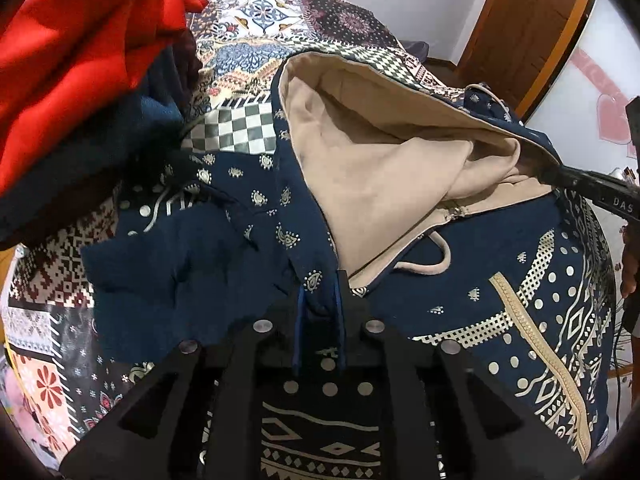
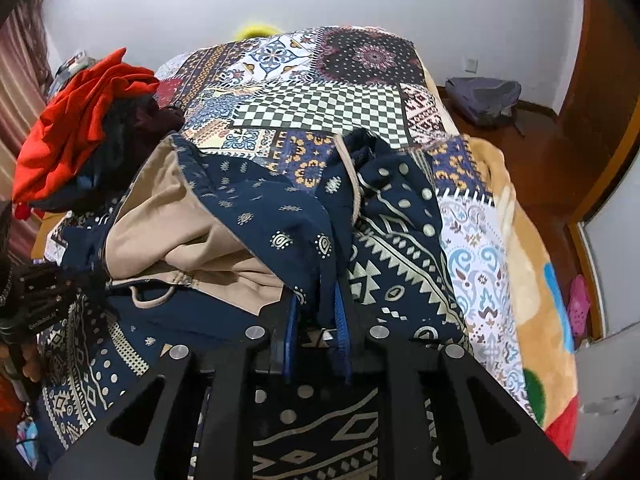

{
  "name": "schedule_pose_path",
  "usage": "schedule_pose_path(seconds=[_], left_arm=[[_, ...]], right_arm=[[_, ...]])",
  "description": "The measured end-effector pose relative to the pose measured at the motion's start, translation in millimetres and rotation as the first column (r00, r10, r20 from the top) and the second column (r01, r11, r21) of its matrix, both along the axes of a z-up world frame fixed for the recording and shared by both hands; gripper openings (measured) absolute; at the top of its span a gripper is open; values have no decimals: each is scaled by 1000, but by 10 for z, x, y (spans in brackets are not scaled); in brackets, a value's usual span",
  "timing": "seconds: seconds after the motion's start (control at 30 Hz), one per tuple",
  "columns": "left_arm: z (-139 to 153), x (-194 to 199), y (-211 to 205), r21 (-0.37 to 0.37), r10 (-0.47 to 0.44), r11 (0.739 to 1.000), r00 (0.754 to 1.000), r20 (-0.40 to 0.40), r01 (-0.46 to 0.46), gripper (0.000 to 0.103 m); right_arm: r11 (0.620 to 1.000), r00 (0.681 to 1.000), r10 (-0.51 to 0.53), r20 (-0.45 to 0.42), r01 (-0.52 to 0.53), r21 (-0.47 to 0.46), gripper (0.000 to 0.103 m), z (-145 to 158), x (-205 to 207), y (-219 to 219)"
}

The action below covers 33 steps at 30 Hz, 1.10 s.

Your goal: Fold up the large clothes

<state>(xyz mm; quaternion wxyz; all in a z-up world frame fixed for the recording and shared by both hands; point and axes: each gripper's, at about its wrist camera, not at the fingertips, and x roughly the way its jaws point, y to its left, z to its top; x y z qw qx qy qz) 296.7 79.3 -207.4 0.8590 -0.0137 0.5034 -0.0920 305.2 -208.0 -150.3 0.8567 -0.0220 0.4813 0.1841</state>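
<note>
A navy patterned hoodie (image 1: pixel 500 264) with a beige lining is lying across the middle of a bed (image 2: pixel 360 92) covered in a patchwork spread. At lower centre of the left wrist view, the left hand-held gripper (image 1: pixel 320 304) is clenching a fold of the hood's edge. At lower centre of the right wrist view, the right hand-held gripper (image 2: pixel 318 312) is grasping another fold. A red garment (image 2: pixel 76 120) is sitting piled at upper left.
</note>
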Motion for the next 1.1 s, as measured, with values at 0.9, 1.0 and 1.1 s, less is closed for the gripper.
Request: schedule_pose_path(seconds=[0.9,1.0,1.1], left_arm=[[12,815,30,30,23,999,997,69,-25,43],[-82,923,63,1,29,1000,999,44,-29,43],[-151,1004,60,-10,29,1000,999,28,-29,43]], right_arm=[[991,991,133,3,-133,-24,56,-105,559,756],[992,992,127,-6,-127,-8,56,-167,628,770],[993,993,118,-23,-117,22,56,-204,693,761]])
